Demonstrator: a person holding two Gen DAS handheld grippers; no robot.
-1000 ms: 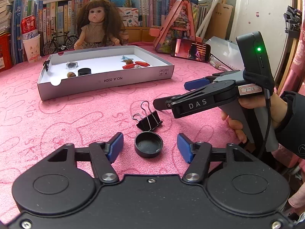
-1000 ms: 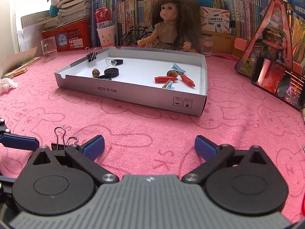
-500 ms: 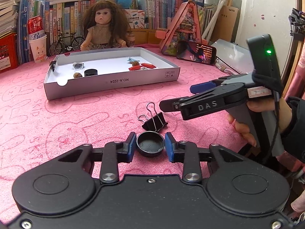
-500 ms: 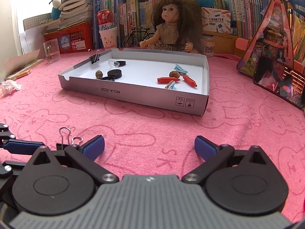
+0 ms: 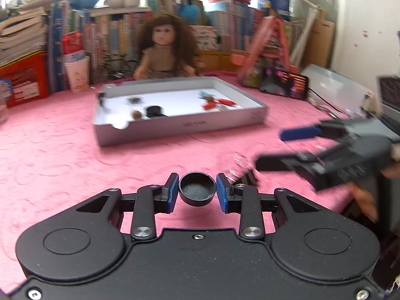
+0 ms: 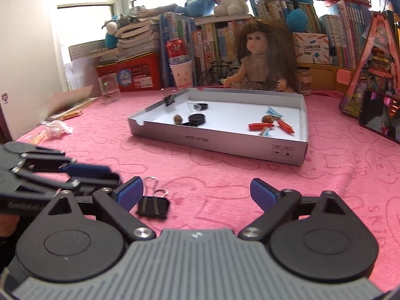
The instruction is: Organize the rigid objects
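I have the black cap (image 5: 197, 189) pinched between the blue pads (image 5: 172, 193) of my left tongs (image 5: 197, 192), one pad on each side of its rim, hollow side facing up toward the camera. I grip it across the round wall because that is the stiffest part and gives the pads two opposite faces to press on. It seems to hang just clear of the pink worktop (image 5: 62, 155), a faint shadow beneath it, so I judge it ready to travel to the white tray (image 5: 180, 125) that sits further back, in front of the doll (image 5: 163, 50).

My right tongs (image 6: 197, 195) stand wide, and the jaws are starting to close with nothing pressed between them. The black binder clip (image 6: 153, 206) lies flat on the worktop just beside the left-hand pad (image 6: 130, 192), inside the gap but off to one side, its wire handles pointing away from me. I hold the tongs low and aimed at it because, in my view, it is the next piece to collect.

The cap is small, round, matte black plastic with a shallow rim and a plain inner floor. A similar black cap (image 6: 197, 118) already rests in the tray, near a brown nut (image 6: 178, 119), with red pieces (image 6: 260, 126) toward the other end.
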